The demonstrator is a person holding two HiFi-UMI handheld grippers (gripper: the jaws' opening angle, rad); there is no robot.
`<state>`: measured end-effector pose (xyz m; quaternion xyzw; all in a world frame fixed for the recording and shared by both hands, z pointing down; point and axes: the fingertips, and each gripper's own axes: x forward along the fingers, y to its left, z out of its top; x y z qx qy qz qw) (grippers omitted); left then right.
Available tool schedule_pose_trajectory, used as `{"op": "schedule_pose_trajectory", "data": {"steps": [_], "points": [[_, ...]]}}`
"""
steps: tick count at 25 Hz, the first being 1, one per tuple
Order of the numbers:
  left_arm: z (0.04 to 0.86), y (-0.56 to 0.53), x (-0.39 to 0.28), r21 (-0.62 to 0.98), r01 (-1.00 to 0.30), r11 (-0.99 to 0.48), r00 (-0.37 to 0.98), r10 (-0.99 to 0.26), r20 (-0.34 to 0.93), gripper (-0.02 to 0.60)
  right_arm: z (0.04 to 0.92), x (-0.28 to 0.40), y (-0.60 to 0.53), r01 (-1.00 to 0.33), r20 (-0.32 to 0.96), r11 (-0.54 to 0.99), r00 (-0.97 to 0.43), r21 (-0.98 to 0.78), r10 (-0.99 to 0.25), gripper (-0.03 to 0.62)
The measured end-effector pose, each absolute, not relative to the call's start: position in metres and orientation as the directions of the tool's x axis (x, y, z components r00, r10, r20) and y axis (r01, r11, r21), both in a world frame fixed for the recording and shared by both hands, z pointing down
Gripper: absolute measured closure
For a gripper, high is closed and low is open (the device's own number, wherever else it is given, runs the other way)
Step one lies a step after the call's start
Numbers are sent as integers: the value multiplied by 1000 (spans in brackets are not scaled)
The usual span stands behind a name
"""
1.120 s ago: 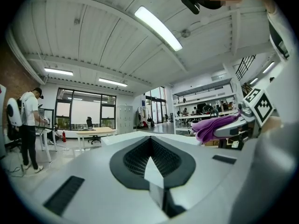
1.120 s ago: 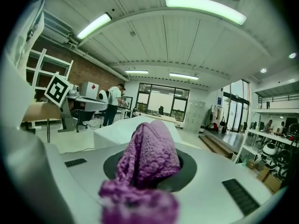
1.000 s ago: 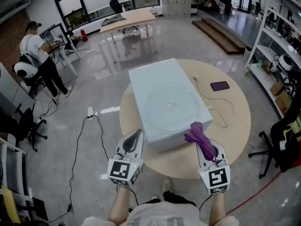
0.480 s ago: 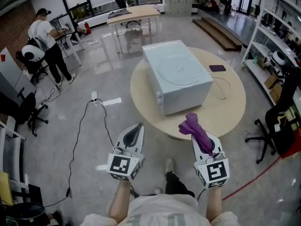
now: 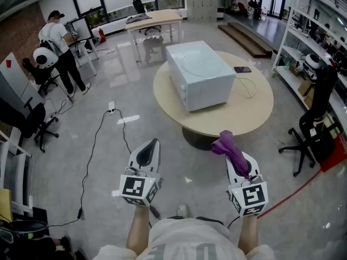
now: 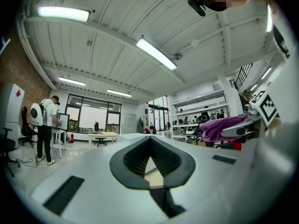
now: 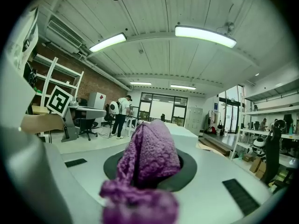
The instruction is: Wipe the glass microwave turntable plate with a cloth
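The box-shaped white microwave (image 5: 200, 76) stands on a round beige wooden tabletop (image 5: 246, 112), and the clear round glass turntable plate (image 5: 201, 64) lies flat on top of the microwave. Both grippers are well short of the microwave, over the grey floor (image 5: 162, 123) on the person's side of it and clear of the tabletop's edge.

The left gripper (image 5: 153, 143) is on the left side of the microwave; its dark ribbed fingers (image 6: 133, 158) are pressed together at the tips with nothing between them. The right gripper (image 5: 234, 157) is on the right side of the microwave, its fingers pinching a fuzzy purple cloth (image 5: 226, 143), which bunches up past the tips towards the microwave. In the right gripper view the cloth (image 7: 152, 153) fills the gap between the fingers and spills back over the gripper body.

Beyond the microwave's right side a dark phone (image 5: 242, 69) lies on the tabletop with a thin white cable (image 5: 251, 88) looped just beside it. Far to the left of the microwave a person in a white shirt (image 5: 56, 37) stands at a desk, and a black cord (image 5: 93, 150) trails across the floor
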<state>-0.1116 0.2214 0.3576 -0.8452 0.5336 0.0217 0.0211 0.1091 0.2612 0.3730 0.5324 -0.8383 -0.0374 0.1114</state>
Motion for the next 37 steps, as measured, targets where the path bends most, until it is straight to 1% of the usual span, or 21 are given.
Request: {"op": "schedule_pose_trajectory", "data": {"steps": [3, 8, 12, 18, 21, 25, 30, 37], "points": [[354, 255, -108, -13, -910, -414, 413, -908, -67, 586, 370, 122, 299, -900, 132, 407, -390, 158, -911, 546], [360, 319, -78, -35, -902, -429, 430, -902, -23, 586, 366, 155, 371, -921, 99, 380, -371, 86, -923, 546], [360, 361, -55, -56, -894, -445, 446, -895, 1, 586, 365, 176, 412, -934, 98, 350, -342, 72, -934, 546], [337, 398, -32, -110, -877, -468, 475, -879, -43, 586, 351, 175, 444, -927, 54, 364, -360, 90, -931, 546], [327, 406, -37, -113, -882, -458, 467, -881, -72, 586, 339, 166, 449, -921, 21, 375, -375, 108, -927, 546], [313, 407, -55, -114, -884, -454, 465, -880, -102, 586, 319, 155, 447, -927, -12, 353, -357, 128, -934, 546], [310, 413, -82, -100, -897, -430, 439, -892, -105, 586, 318, 135, 446, -923, 12, 348, -351, 164, -936, 546], [319, 409, -104, -93, -901, -424, 432, -897, -94, 586, 330, 114, 441, -927, 24, 348, -348, 143, -937, 546]]}}
